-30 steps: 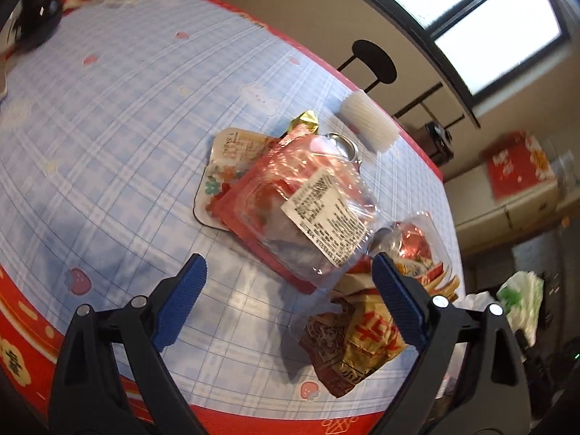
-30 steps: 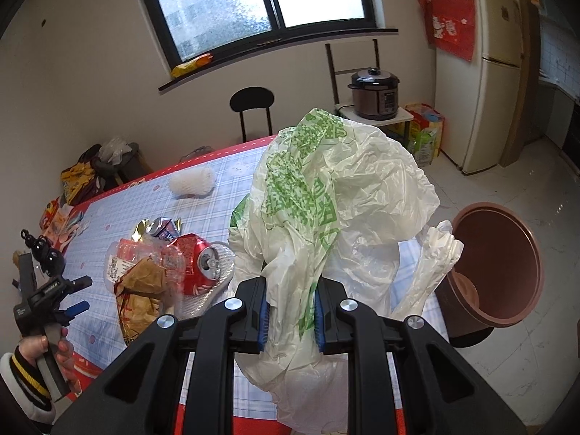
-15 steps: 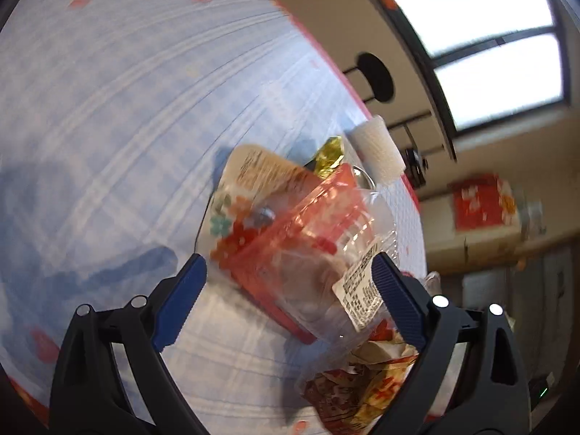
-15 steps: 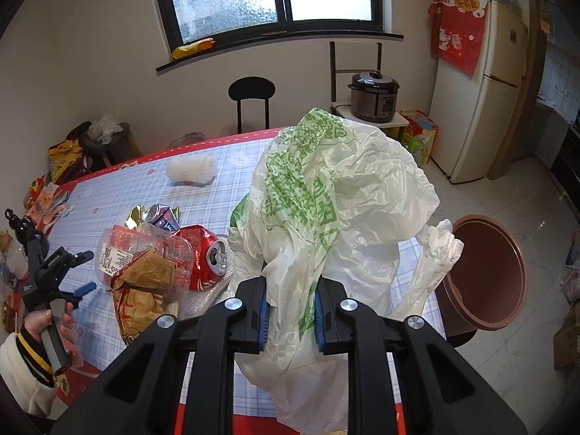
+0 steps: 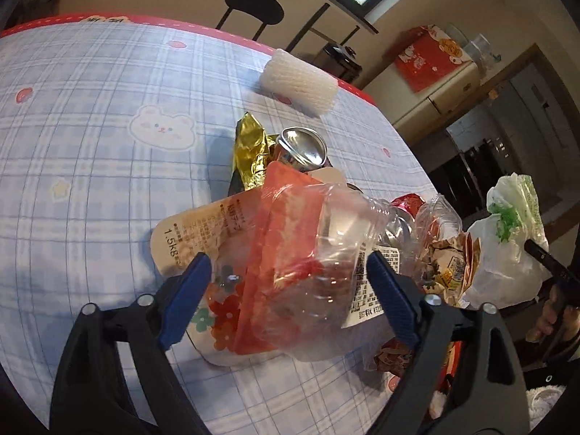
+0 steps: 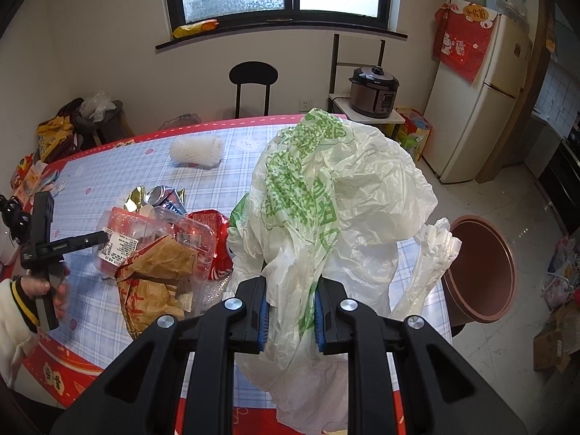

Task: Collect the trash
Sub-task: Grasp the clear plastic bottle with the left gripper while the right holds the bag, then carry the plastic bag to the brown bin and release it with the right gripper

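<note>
On the blue checked table (image 5: 90, 108) lies a trash pile: a clear plastic clamshell (image 5: 319, 239) on a red tray, a printed card, a gold wrapper (image 5: 250, 148), a drink can (image 5: 302, 145) and a brown snack bag (image 5: 449, 264). My left gripper (image 5: 286, 290) straddles the clamshell. Its jaws are closing, and the blue pads are not clearly pressing on it. In the right wrist view, my right gripper (image 6: 290, 308) is shut on a white and green plastic bag (image 6: 344, 195) bunched above the table's near edge. The same pile (image 6: 152, 228) sits left of the bag, with the left gripper (image 6: 90, 239) beside it.
A white foam net sleeve (image 6: 195, 150) lies toward the table's far side. A brown round bin (image 6: 482, 272) stands on the floor to the right of the table. Behind are a black chair (image 6: 253, 72), a rice cooker (image 6: 373, 90) and a fridge (image 6: 482, 90).
My left gripper has rolled and moved down onto the pile, and its jaws have narrowed around the clamshell. The right gripper has shifted a little, still holding the bag.
</note>
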`<state>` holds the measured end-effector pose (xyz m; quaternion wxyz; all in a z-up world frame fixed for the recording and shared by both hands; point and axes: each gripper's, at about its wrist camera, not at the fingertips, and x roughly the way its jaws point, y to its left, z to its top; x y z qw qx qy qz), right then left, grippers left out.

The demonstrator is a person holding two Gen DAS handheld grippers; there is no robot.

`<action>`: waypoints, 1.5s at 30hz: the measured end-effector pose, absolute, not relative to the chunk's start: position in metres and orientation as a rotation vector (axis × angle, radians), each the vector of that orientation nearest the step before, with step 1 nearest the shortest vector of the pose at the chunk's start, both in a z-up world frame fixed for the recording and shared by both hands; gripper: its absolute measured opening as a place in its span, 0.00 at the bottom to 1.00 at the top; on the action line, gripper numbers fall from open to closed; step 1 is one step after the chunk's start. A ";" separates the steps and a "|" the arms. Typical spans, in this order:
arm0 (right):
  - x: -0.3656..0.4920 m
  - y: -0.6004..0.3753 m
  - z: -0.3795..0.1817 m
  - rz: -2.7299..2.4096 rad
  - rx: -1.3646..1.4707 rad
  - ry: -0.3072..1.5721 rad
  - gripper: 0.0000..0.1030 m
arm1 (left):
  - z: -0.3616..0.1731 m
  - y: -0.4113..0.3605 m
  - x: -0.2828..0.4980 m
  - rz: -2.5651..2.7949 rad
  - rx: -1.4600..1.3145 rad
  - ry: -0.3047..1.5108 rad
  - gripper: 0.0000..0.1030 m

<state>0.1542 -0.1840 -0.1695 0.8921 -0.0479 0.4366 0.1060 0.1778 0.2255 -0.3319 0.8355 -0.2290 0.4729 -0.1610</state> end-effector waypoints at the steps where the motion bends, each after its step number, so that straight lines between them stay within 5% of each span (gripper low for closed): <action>1: 0.153 -0.182 -0.169 0.218 -0.103 0.908 0.19 | -0.332 0.221 0.184 -0.363 -0.466 1.004 0.73; 12: 0.148 -0.171 -0.160 0.182 -0.124 0.913 0.19 | -0.342 0.207 0.219 -0.469 -0.451 1.050 0.80; 23: 0.153 -0.159 -0.158 0.219 -0.121 0.907 0.19 | -0.321 0.192 0.203 -0.476 -0.385 0.985 0.54; 45: 0.146 -0.177 -0.151 0.331 -0.029 0.837 0.19 | -0.184 0.203 0.112 -0.329 -0.388 0.675 0.52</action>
